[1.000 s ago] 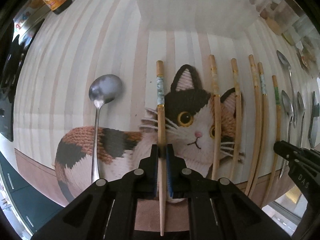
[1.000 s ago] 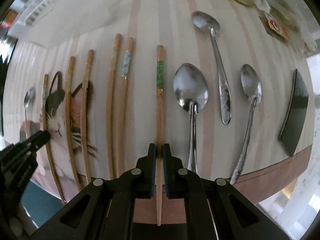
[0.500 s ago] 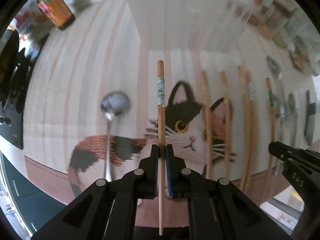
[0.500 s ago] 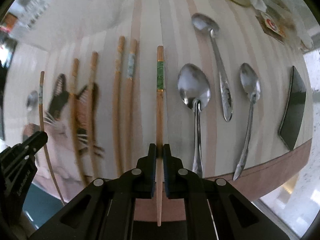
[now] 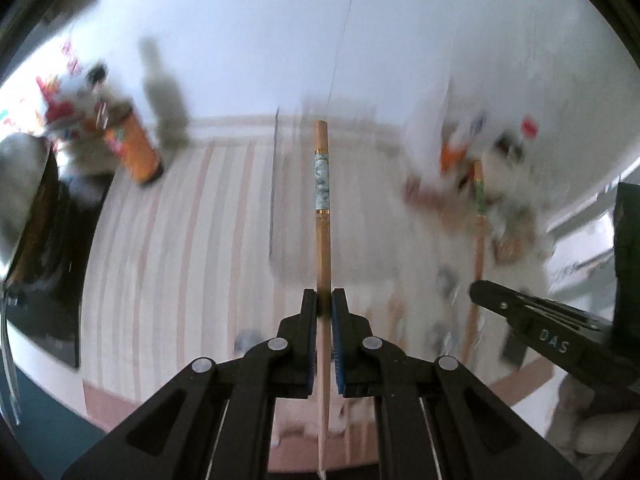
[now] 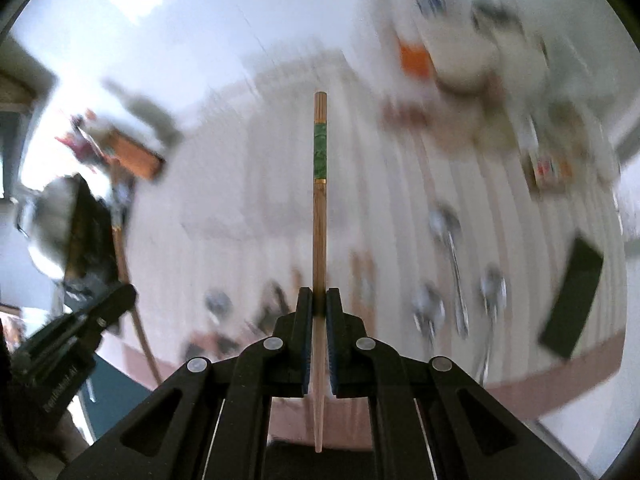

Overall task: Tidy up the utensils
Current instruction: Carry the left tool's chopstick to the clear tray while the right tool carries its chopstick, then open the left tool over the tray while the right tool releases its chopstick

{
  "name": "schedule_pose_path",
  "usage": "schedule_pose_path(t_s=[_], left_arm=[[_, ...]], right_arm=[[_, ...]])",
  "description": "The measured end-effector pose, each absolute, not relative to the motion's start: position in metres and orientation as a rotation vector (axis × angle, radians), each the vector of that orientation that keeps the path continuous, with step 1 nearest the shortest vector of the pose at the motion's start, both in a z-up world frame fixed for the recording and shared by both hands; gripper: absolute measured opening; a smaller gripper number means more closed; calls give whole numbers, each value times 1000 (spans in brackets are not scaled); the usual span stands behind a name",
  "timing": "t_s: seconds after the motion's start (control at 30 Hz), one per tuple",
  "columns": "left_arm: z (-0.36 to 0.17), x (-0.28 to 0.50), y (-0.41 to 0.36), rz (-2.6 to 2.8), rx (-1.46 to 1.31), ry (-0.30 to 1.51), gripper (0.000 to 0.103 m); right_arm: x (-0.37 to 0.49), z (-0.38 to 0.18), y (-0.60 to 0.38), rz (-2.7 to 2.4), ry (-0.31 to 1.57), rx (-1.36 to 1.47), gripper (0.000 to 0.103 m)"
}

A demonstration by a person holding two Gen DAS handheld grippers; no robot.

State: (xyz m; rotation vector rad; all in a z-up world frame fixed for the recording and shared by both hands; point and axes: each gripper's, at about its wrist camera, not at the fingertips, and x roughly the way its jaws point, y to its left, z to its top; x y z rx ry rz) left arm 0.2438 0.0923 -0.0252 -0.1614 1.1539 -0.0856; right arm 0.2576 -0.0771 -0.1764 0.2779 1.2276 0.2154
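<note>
My left gripper (image 5: 324,308) is shut on a wooden chopstick with a pale blue-green band (image 5: 322,208), held up in the air pointing away from me. My right gripper (image 6: 319,304) is shut on a wooden chopstick with a green band (image 6: 320,200), also lifted above the table. The right gripper shows at the right of the left wrist view (image 5: 532,320) with its chopstick (image 5: 479,220). The left gripper shows at the lower left of the right wrist view (image 6: 80,320). Several spoons (image 6: 452,248) and other chopsticks (image 6: 362,276) lie blurred on the striped tablecloth (image 6: 400,200) below.
Everything below is motion-blurred. An orange bottle (image 5: 134,148) and a dark bottle (image 5: 166,108) stand at the far left of the table. A dark flat slab (image 6: 572,300) lies near the right edge. Jars and packets (image 6: 480,60) crowd the far right. A metal pot (image 5: 24,200) sits left.
Both grippers have lifted their chopsticks off the table and tilted upward. The view now takes in the far wall, and the cat mat and laid-out utensils have dropped low and blurred.
</note>
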Motion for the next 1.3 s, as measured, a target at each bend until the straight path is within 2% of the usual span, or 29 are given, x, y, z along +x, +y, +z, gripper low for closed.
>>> schedule_pose_path(t_s=[0.13,0.33,0.57,0.83,0.9,0.93,0.97,1.0,1.03,1.07,1.1,1.17,1.23,1.3], left_arm=[[-15,310,108,-104,-214,1170,5],[-51,384,124,-107,-242,1288,5],[-110,413,142,-110,-303,1441,5],[-126,412,142,-107,-297,1483,6],[-120,411,138,-63,-236,1467,7],[-109,420,129,-49,-219,1447,9],[-101,420,130,-29,-199,1420,15],[-95,416,133,-5,-179,1400,18],[-95,416,128,11,-170,1379,28],[-90,412,127,40,-147,1346,43],[-82,406,130,65,-127,1311,51],[-73,394,127,105,-96,1241,85],[-66,381,126,133,-66,1182,102],[-64,366,124,139,-53,1159,103]], right_arm=[[328,-126,-73,240,1188,284,6],[418,-129,-45,237,1242,248,6],[459,-179,-35,219,1357,222,6],[466,-216,-16,230,1444,183,8],[464,-214,-17,230,1440,178,20],[463,-210,-17,226,1431,180,37],[461,-205,-18,224,1418,175,47],[459,-197,-26,220,1406,172,48],[455,-190,-29,203,1389,169,48],[451,-185,-30,193,1374,159,50],[446,-177,-36,181,1355,147,52],[437,-165,-42,143,1316,116,57],[420,-155,-46,111,1262,100,65],[405,-148,-52,85,1215,97,75]])
